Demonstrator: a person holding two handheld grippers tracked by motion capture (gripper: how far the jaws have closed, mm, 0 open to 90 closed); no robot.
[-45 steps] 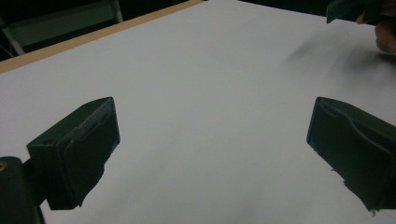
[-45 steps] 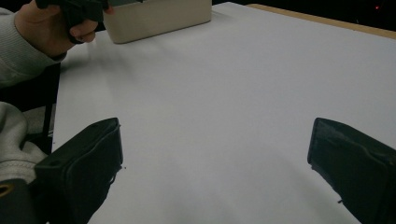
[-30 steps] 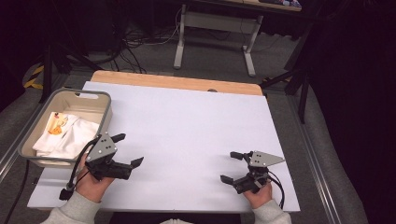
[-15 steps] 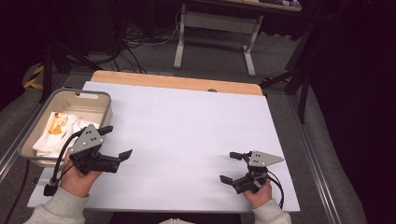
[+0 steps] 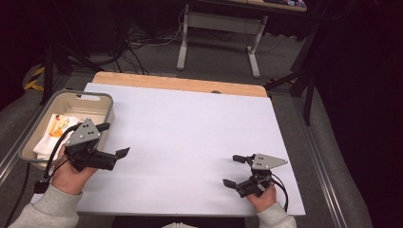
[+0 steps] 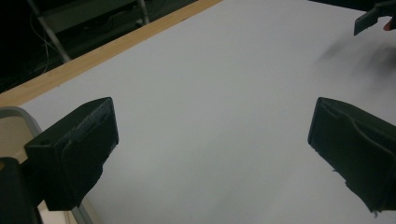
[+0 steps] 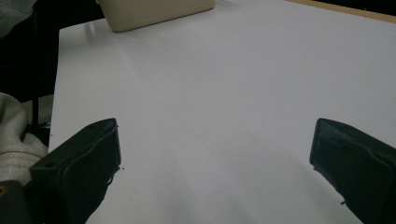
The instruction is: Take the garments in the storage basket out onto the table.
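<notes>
Nearest you, your left hand (image 5: 71, 173) holds the left tool (image 5: 115, 140) low over the left edge of the white surface (image 5: 190, 128), its jaws spread wide with nothing between them, one tip lying over the near rim of the bin and the other out above the bare sheet. In the left gripper view the same two black jaws stand far apart over plain white, with the grey rim of the bin just at the left jaw. Your right hand (image 5: 260, 194) grips the right tool (image 5: 234, 170) near the front right corner of the surface, well apart from the left one; its jaws are also spread and hold nothing, pointing left across the sheet. Just beyond your left tool sits the beige bin (image 5: 102, 102), at the left edge of the surface, holding a white cloth (image 5: 47, 142) with something orange (image 5: 59, 126) on it, perhaps a small toy or wrapper, too small to tell. Farther back, the wooden edge (image 5: 180, 84) of the surface shows past the white sheet, and beyond it stand table legs (image 5: 183, 40) and cables on the floor.
</notes>
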